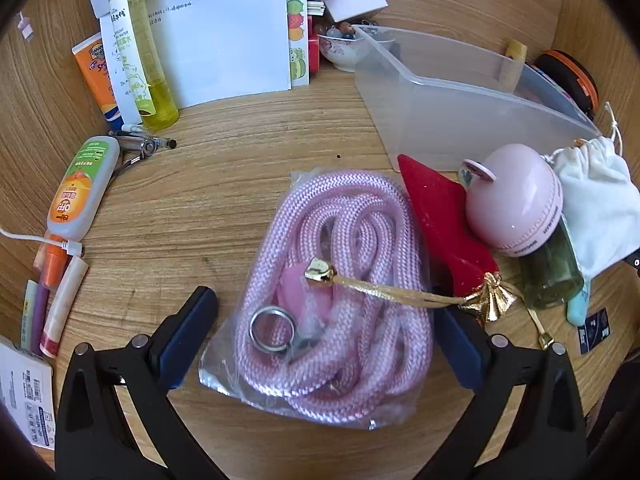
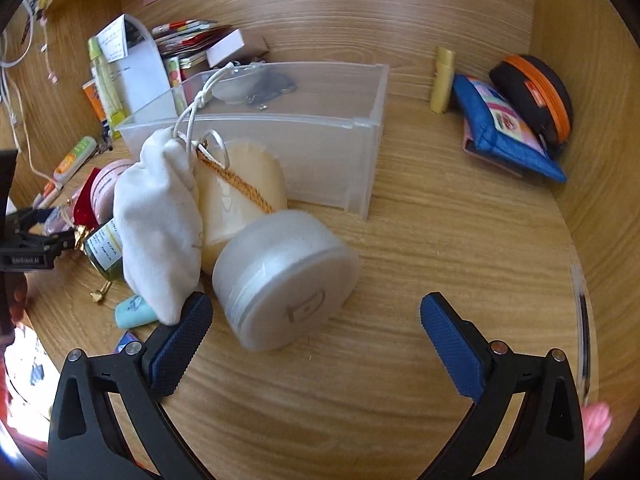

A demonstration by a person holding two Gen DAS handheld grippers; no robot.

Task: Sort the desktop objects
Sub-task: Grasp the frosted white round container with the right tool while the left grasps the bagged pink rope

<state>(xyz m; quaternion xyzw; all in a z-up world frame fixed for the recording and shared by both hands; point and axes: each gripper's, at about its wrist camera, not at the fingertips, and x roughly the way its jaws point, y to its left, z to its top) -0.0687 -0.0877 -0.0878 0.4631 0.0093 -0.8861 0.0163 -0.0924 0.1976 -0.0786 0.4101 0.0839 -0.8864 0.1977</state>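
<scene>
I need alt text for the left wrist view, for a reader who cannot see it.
The open left gripper straddles a clear bag of coiled pink rope on a wooden desk, its pads not pressing it. To the right lie a red pouch and a pink egg-shaped gadget; behind stands a clear plastic bin.

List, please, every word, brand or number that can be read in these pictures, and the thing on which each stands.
"BANANA BOAT", partly cut off: orange tube.
"WATER": label of the yellow-green bottle.
Too small or blurred to read: handwriting on the white sheet, print on the squeeze bottle, lettering round the pink egg, label of the green bottle, plate on the left gripper.
</scene>
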